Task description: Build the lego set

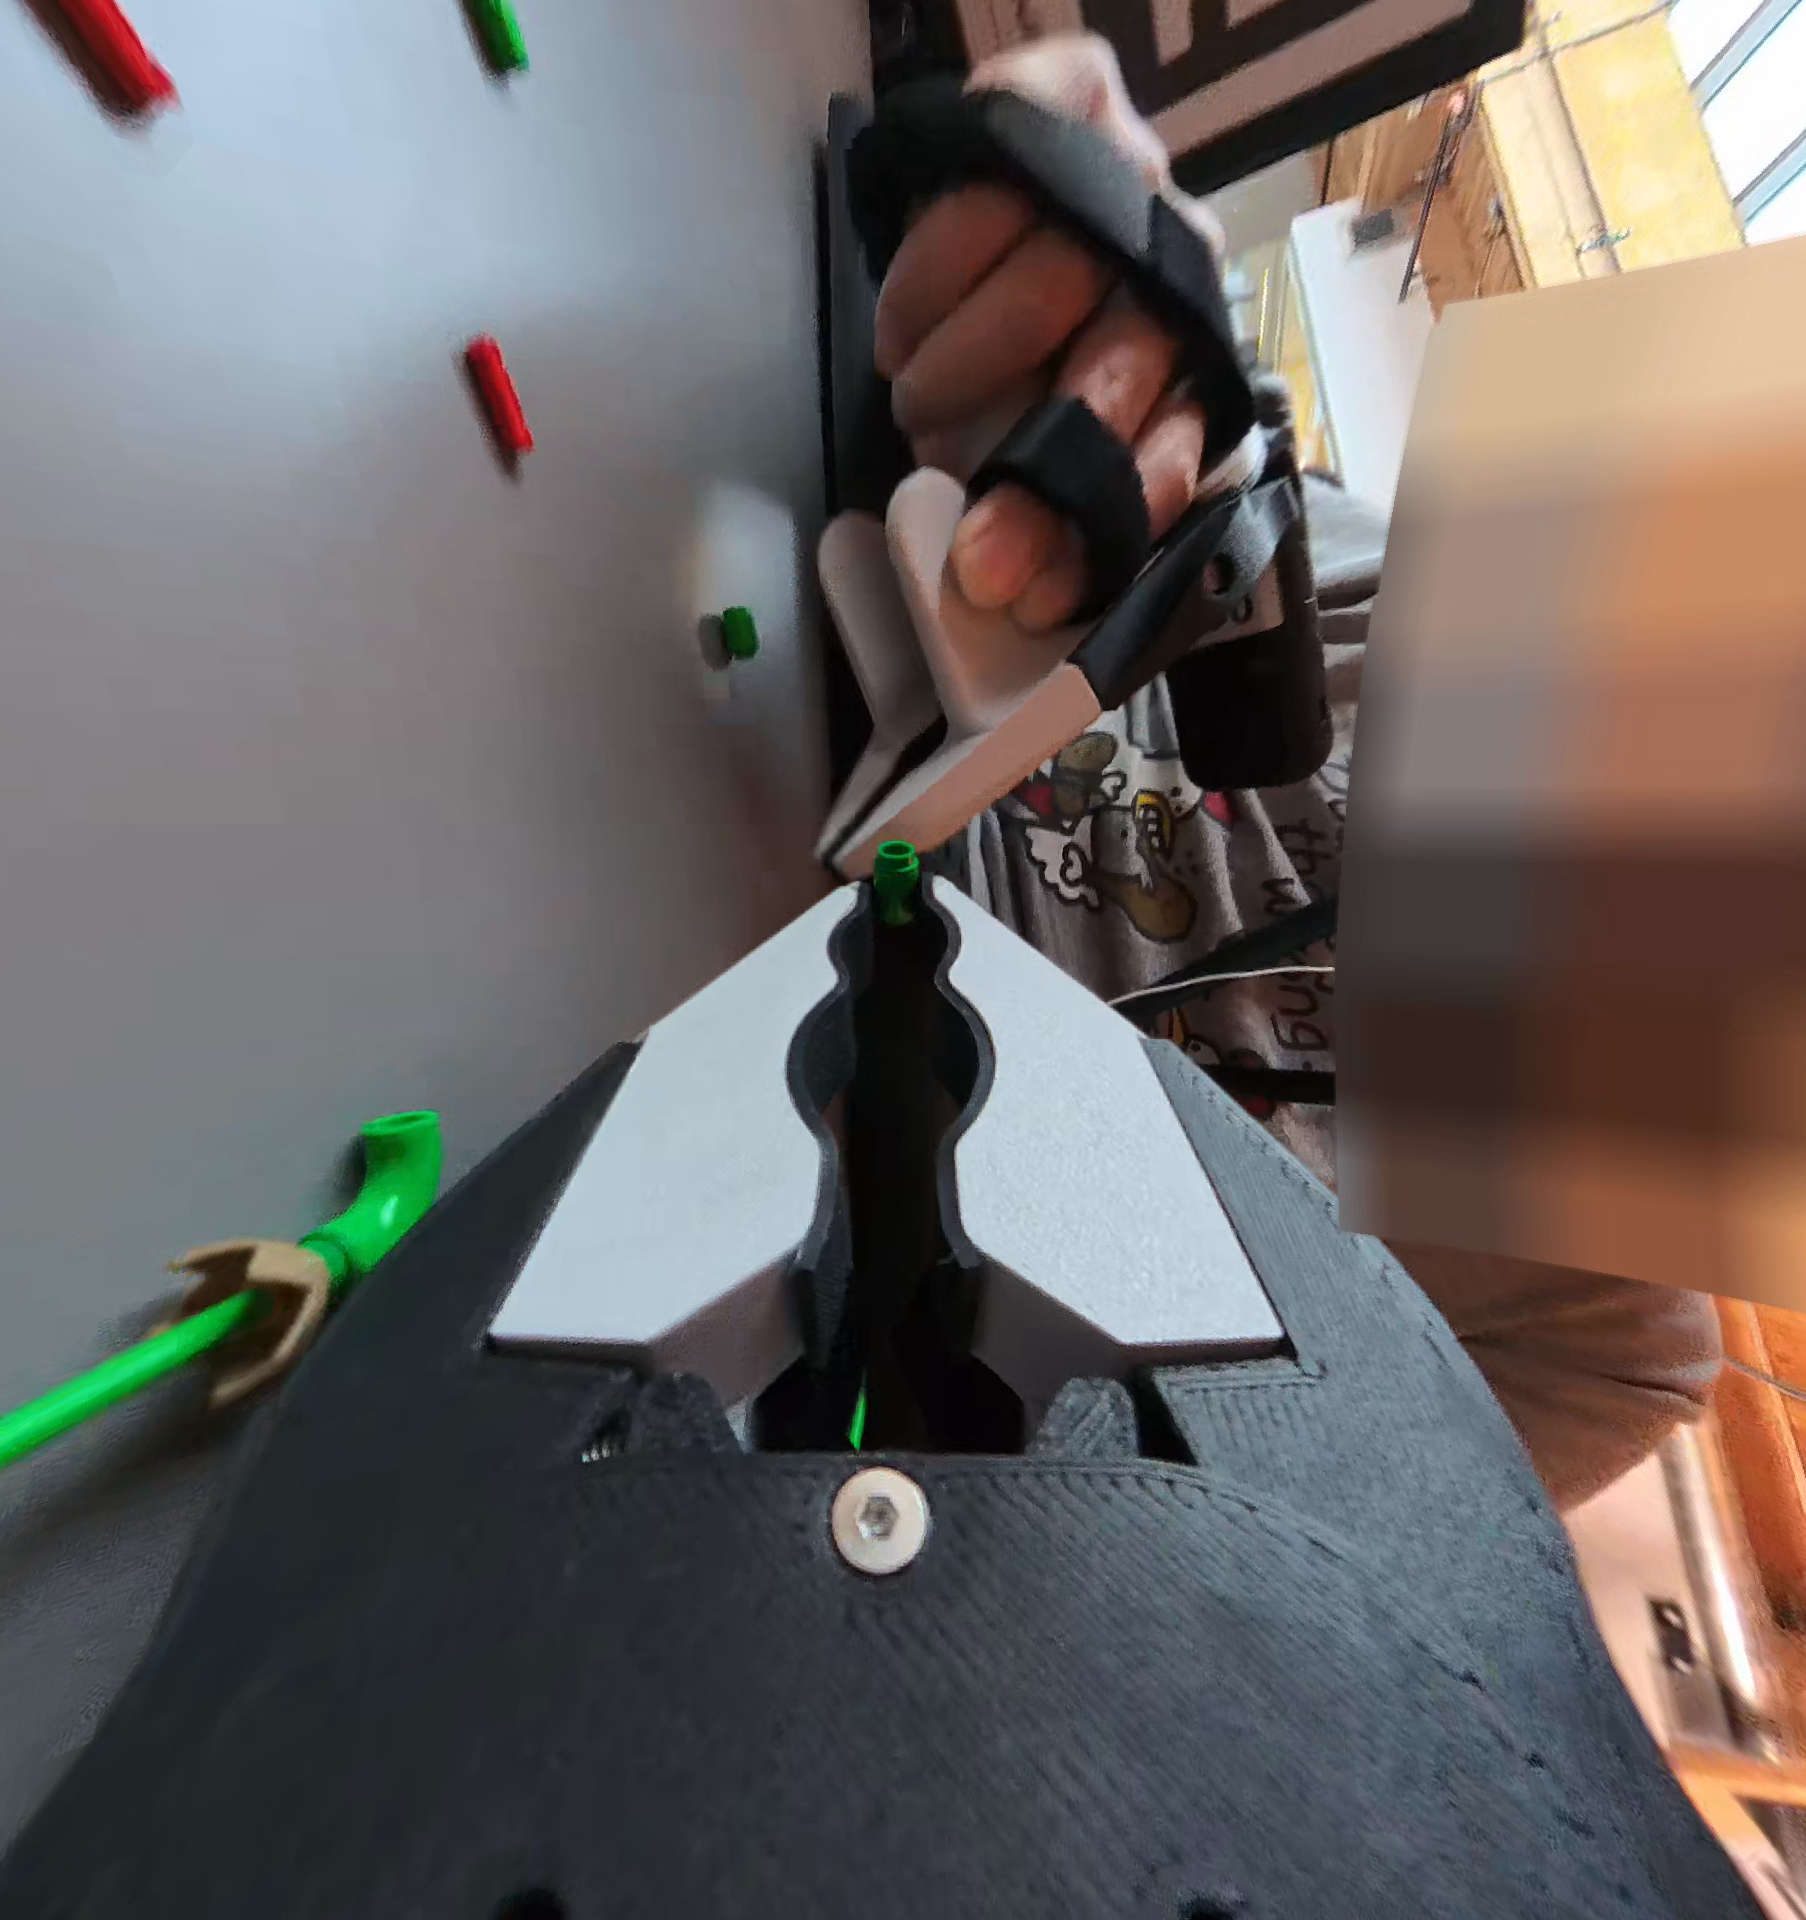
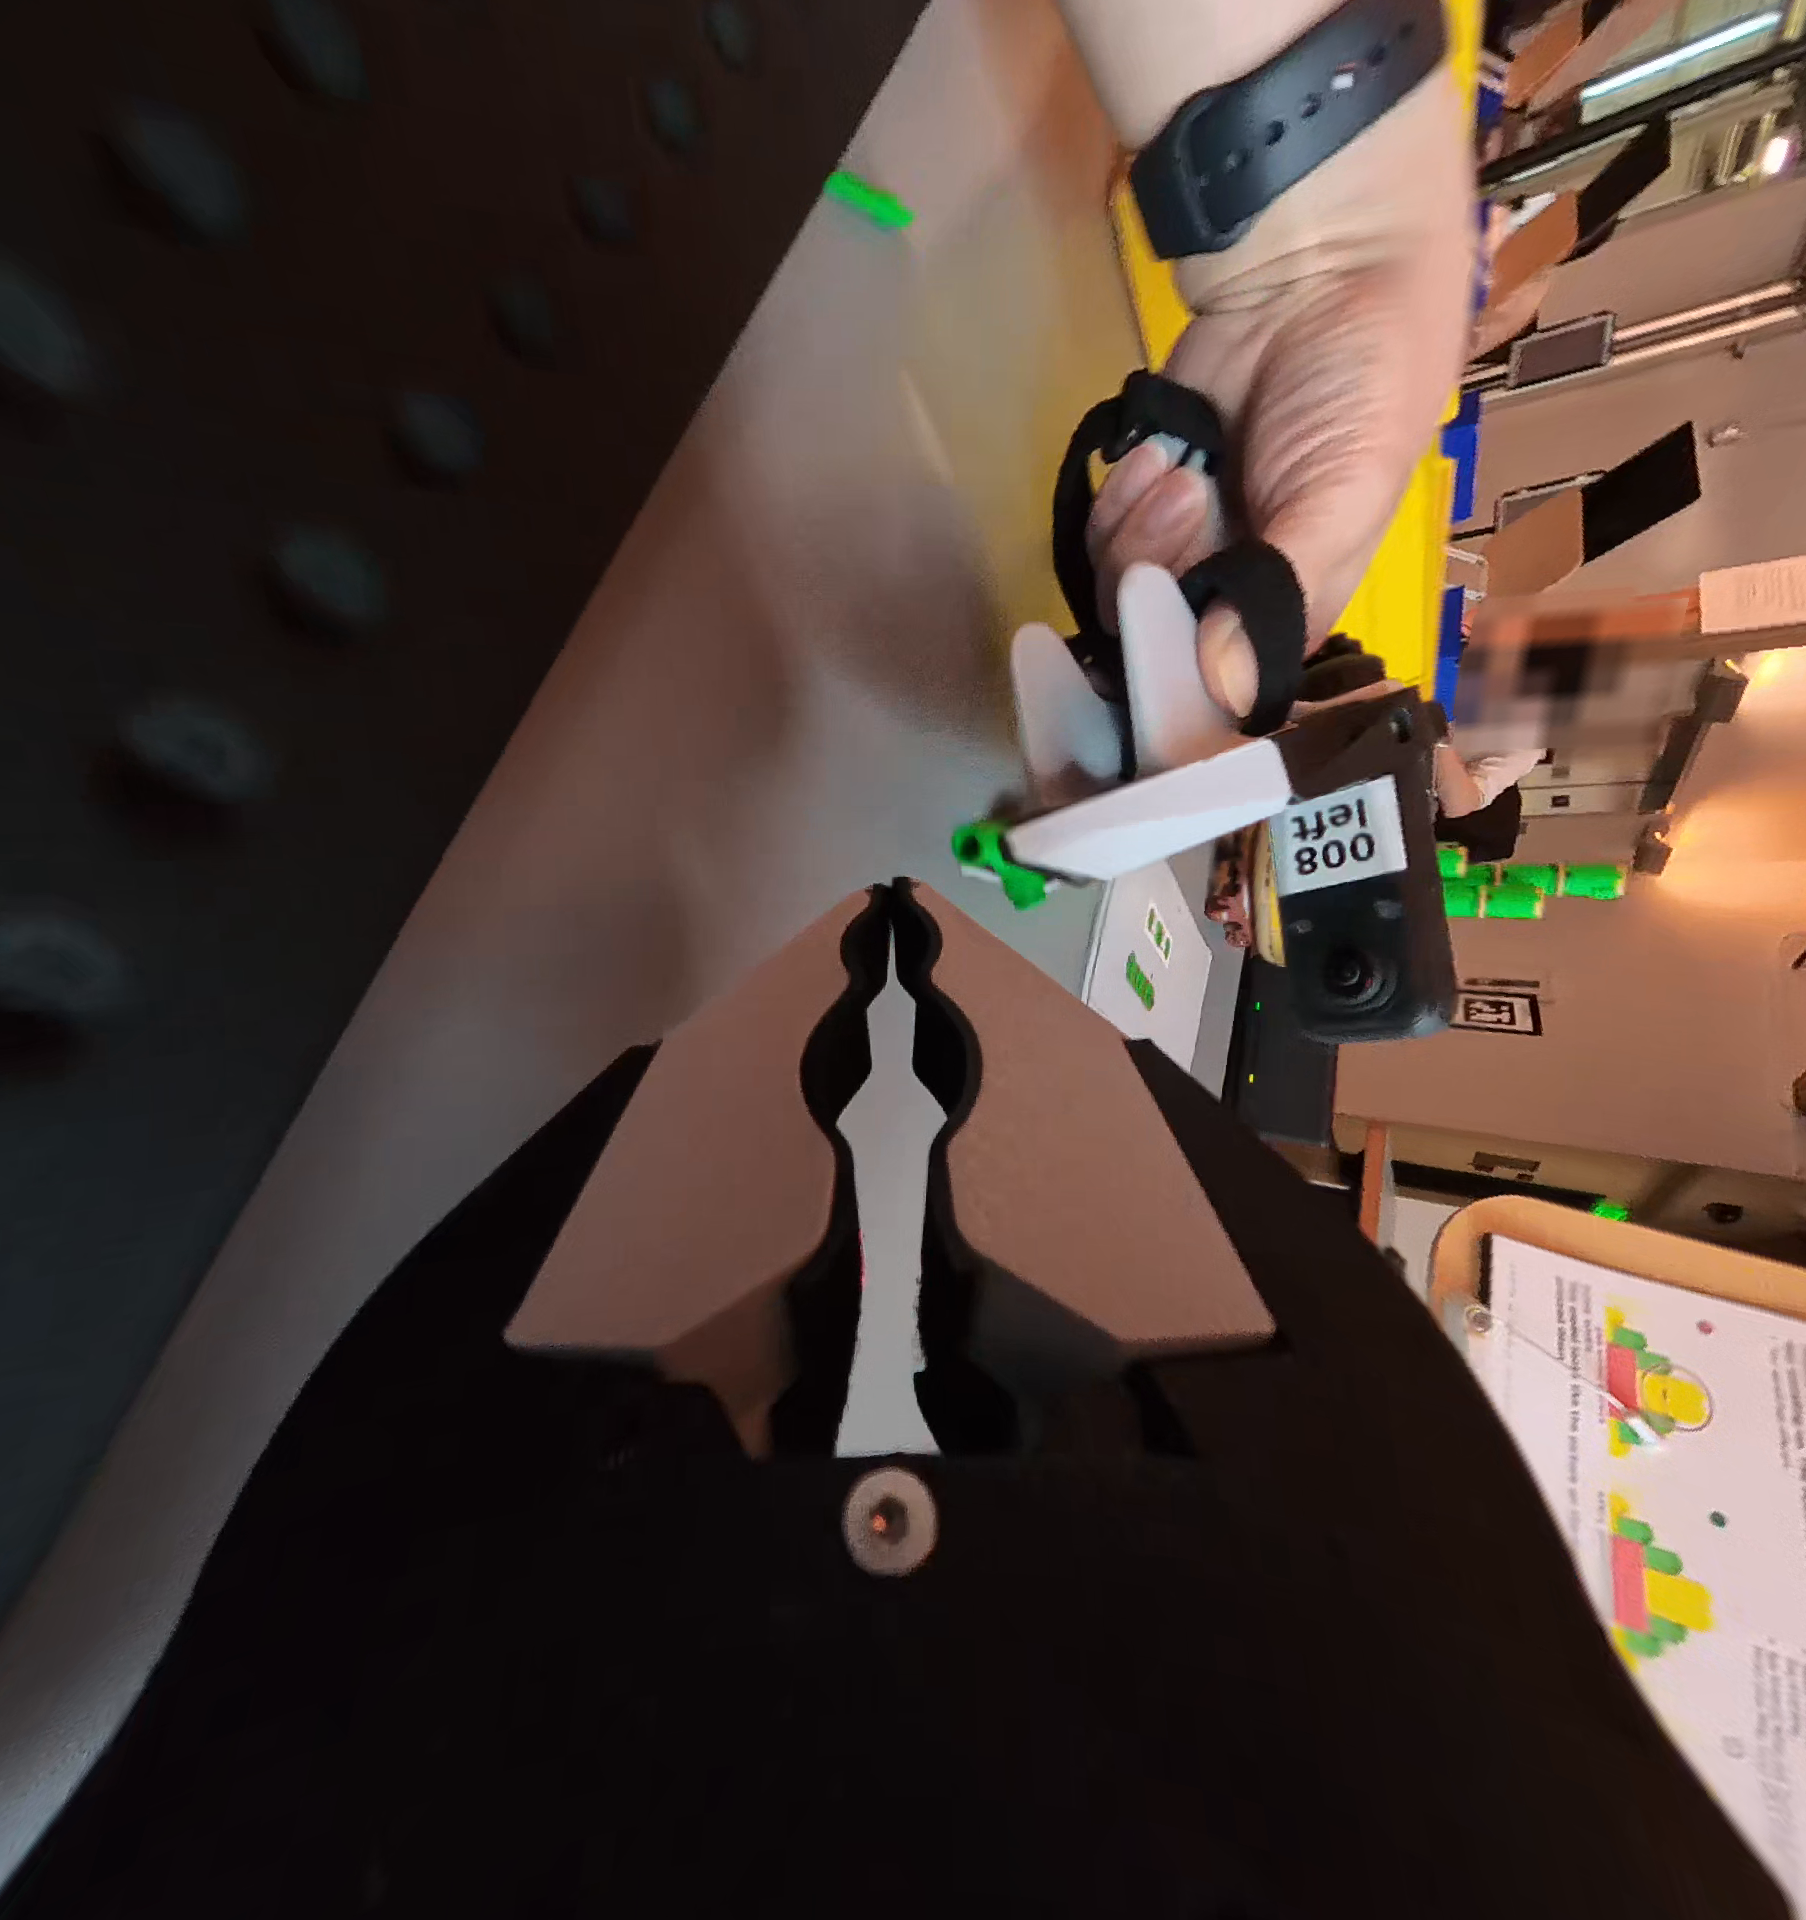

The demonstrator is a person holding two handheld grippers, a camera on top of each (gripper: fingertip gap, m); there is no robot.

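My left gripper is shut on a small green Lego piece whose end sticks out past the fingertips. It is held up off the grey table. The right wrist view shows that gripper with the green piece in it. My right gripper has its jaws closed at the tips, with nothing visible between them. Its tips sit just below and left of the green piece, close to it. In the left wrist view the right gripper nearly touches the piece.
A green curved stem with a tan cup piece lies at the left. Loose red pieces and a green piece are scattered on the table. A black perforated board and an instruction sheet flank the right gripper. The tips of both grippers are at nearly the same place. The green curved stem is about 9 centimeters from both grippers' fingertips.
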